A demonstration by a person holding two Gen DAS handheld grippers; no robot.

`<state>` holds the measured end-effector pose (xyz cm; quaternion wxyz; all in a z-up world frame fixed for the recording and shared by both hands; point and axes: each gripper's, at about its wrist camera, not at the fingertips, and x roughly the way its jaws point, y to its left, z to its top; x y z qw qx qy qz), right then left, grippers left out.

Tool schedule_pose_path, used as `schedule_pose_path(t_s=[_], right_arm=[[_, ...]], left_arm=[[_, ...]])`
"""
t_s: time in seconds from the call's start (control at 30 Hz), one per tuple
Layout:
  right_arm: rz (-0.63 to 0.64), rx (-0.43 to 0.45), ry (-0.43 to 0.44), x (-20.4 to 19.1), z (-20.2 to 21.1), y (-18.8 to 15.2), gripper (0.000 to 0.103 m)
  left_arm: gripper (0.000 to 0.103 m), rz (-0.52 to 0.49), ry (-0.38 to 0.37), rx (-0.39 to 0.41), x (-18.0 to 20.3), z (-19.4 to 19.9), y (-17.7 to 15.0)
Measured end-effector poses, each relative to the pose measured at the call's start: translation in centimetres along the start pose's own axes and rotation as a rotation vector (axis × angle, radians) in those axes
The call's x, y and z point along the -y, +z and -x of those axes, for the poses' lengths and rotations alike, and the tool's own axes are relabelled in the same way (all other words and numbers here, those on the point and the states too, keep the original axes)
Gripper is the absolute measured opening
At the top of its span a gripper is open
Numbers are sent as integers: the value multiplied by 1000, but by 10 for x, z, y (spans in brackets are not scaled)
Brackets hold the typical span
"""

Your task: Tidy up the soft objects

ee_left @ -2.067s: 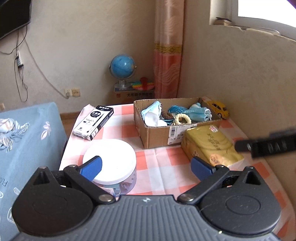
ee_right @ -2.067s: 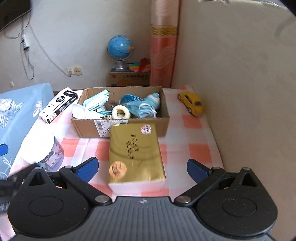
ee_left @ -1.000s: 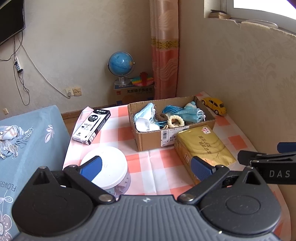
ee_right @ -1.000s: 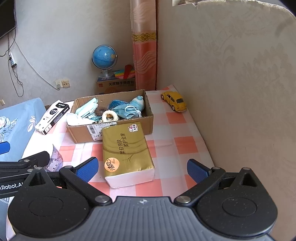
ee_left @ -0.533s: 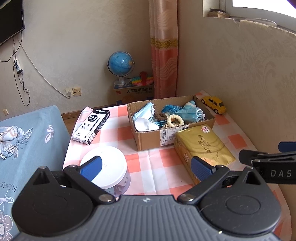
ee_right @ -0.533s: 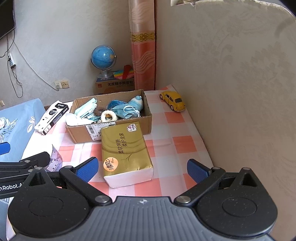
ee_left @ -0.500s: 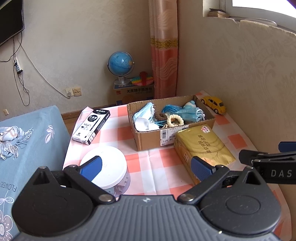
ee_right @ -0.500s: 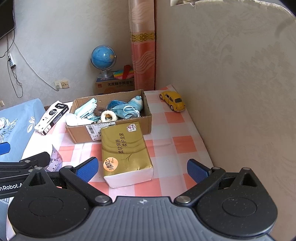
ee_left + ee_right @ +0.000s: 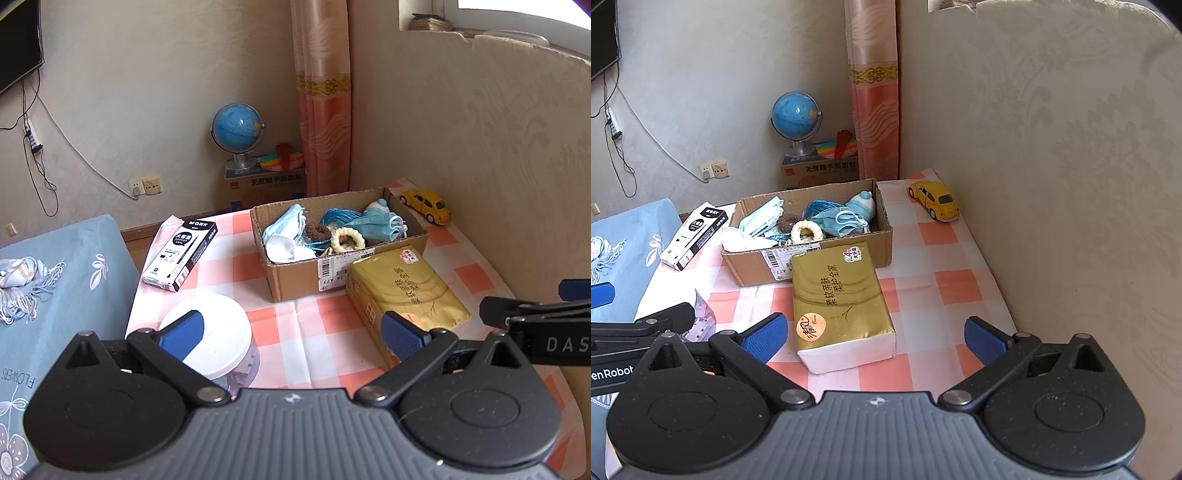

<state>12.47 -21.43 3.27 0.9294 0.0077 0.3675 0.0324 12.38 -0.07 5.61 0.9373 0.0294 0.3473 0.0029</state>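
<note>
An open cardboard box (image 9: 295, 278) stands on the checked tablecloth and holds face masks (image 9: 286, 227), a blue cord, a cream scrunchie (image 9: 347, 238) and other soft things; it also shows in the right wrist view (image 9: 820, 262). A gold tissue pack (image 9: 406, 291) lies in front of the box, also in the right wrist view (image 9: 838, 295). My left gripper (image 9: 291, 328) is open and empty, held back above the table's near edge. My right gripper (image 9: 873, 334) is open and empty, just behind the tissue pack.
A clear jar with a white lid (image 9: 212, 332) stands at the near left. A black-and-white pen box (image 9: 181, 254) lies at the left. A yellow toy car (image 9: 934, 199) sits by the wall. A blue-covered bed (image 9: 55, 280) lies left of the table.
Both grippers have pulled back and risen from the table, so the box and tissue pack look smaller and farther. In the last half second almost nothing moved.
</note>
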Motion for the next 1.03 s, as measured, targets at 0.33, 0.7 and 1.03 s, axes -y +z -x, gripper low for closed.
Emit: schedule_pose_path(t_s=[0.33, 0.7, 1.03], right_arm=[[-2, -1, 0, 2, 0, 1, 103], [-3, -1, 1, 2, 0, 1, 103], [-3, 1, 2, 2, 0, 2, 103]], left_arm=[[102, -6, -1, -1, 1, -2, 1], [102, -7, -1, -1, 2, -3, 1], [102, -7, -1, -1, 2, -3, 2]])
